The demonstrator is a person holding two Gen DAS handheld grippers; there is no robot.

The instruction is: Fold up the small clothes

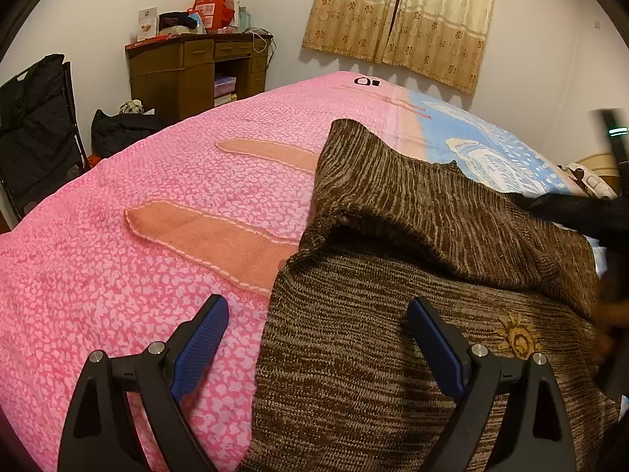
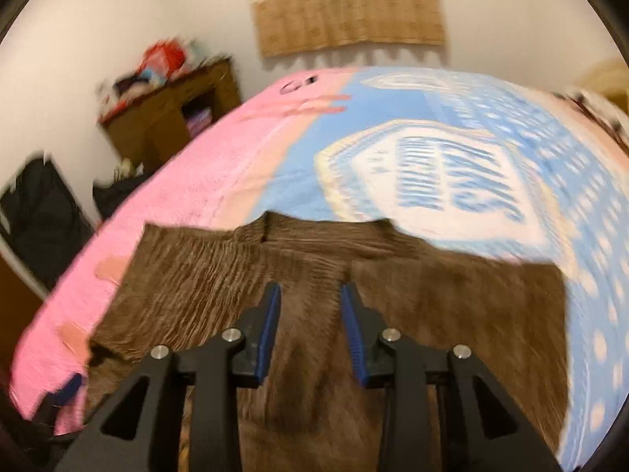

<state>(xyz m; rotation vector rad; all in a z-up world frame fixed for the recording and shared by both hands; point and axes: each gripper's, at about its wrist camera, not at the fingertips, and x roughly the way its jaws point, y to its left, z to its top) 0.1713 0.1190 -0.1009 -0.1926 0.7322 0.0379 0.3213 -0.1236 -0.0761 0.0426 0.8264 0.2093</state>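
Brown knit makes up the small sweater (image 1: pixel 393 354), which lies on the bed (image 1: pixel 118 275) over a pink patterned blanket (image 1: pixel 98 314) that turns pale blue (image 2: pixel 511 126) toward the far side. In the left wrist view one side of the sweater is turned over onto its body, leaving a thick rolled ridge across the middle, and a small gold sun emblem (image 1: pixel 518 336) shows near the right edge.

The left tongs (image 1: pixel 314 318) stand wide apart with nothing between the blue pads: one finger is over the pink blanket, the other over the knit, with the sweater's edge running between them.

The right wrist view is blurred. The right tongs (image 2: pixel 310 299) hover above the middle of the sweater, parted only narrowly; no cloth is caught between them.

Against the far wall stand a brown wooden cabinet (image 1: pixel 196 74) piled with red boxes, and beige curtains (image 1: pixel 401 19) hang to its right.
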